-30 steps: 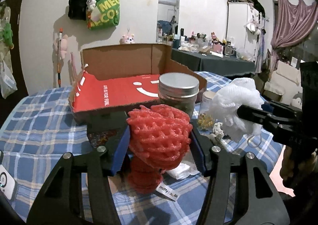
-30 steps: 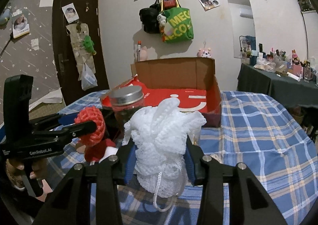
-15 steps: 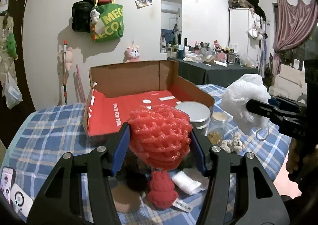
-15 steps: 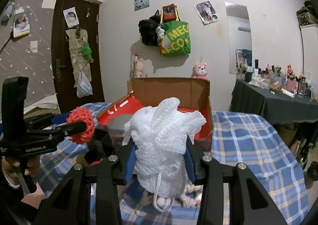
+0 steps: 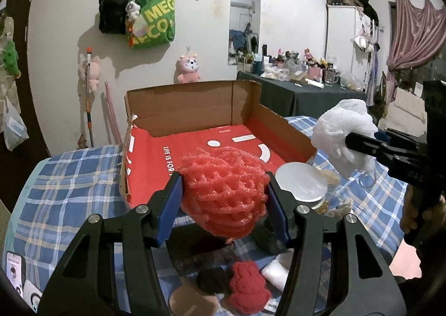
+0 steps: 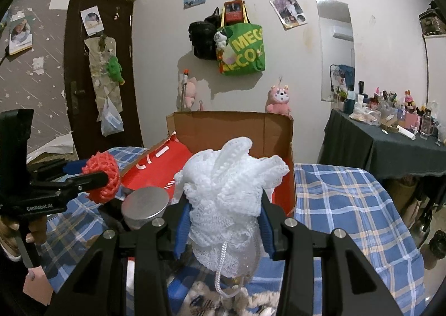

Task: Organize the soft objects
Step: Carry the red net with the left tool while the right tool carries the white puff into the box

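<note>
Both loads have just risen off the checked tablecloth (image 5: 69, 190): my left gripper (image 5: 224, 196) clamps the red foam net (image 5: 223, 190), my right gripper (image 6: 223, 218) the white mesh pouf (image 6: 228, 190), nearing the open cardboard box (image 5: 195, 109).

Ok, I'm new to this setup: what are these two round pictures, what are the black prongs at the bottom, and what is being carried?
There is no robot arm here. A person holds a hand-held gripper in each hand, and each gripper has a wide-angle camera looking forward along its jaws, hence the round, bent pictures.

In the left wrist view, the left gripper has its blue-padded jaws closed on a red foam net. In the right wrist view, the right gripper is closed on a white mesh pouf, its cord hanging below. Each view also shows the other gripper off to one side.

Beneath both is a surface with a blue checked cloth. On it stand an open cardboard box with a red inside and a jar with a silver lid. A small red plush lies near the camera.
</note>
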A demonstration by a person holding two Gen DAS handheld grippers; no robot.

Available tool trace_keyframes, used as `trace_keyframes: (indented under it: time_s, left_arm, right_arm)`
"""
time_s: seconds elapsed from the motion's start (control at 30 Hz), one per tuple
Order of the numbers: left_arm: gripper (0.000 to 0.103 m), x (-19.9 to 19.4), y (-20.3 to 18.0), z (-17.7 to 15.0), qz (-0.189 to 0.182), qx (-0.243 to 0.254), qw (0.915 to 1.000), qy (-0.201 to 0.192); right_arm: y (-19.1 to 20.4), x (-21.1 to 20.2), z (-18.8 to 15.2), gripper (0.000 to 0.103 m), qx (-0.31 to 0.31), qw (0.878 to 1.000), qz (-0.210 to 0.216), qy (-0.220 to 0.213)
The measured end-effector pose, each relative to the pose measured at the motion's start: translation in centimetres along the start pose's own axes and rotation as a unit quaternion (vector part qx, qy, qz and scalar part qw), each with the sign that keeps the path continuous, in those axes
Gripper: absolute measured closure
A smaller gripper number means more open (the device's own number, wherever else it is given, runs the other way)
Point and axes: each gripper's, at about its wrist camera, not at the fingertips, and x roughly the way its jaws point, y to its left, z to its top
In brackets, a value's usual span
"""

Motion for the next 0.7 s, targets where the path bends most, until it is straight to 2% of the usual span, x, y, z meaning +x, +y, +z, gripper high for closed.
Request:
trace_keyframes:
  time_s: [0.2,0.37,0.57,0.7]
  left_arm:
    - [0.048,2.7,1.2,2.1,-0.014,0.011,0.9995,0.027]
    - [0.048,6.3,2.7,4.5,-0.038,0.019,0.9971,0.063]
    - [0.048,11.8,4.6,7.4,-0.035,0.023,0.9932,0.108]
    - [0.048,16.3,5.5,9.0,-0.042,0.022,0.9891,0.14]
  right_arm:
    - [-0.7,2.7,1.9,0.058,-0.014,1.0,0.006,0.027]
    - [-1.2,6.4,3.9,0.057,-0.034,0.997,0.02,0.069]
    - [-2.5,12.9,6.5,0.057,-0.038,0.99,0.03,0.135]
    - [-3.7,18.2,8.3,0.057,-0.035,0.984,0.013,0.174]
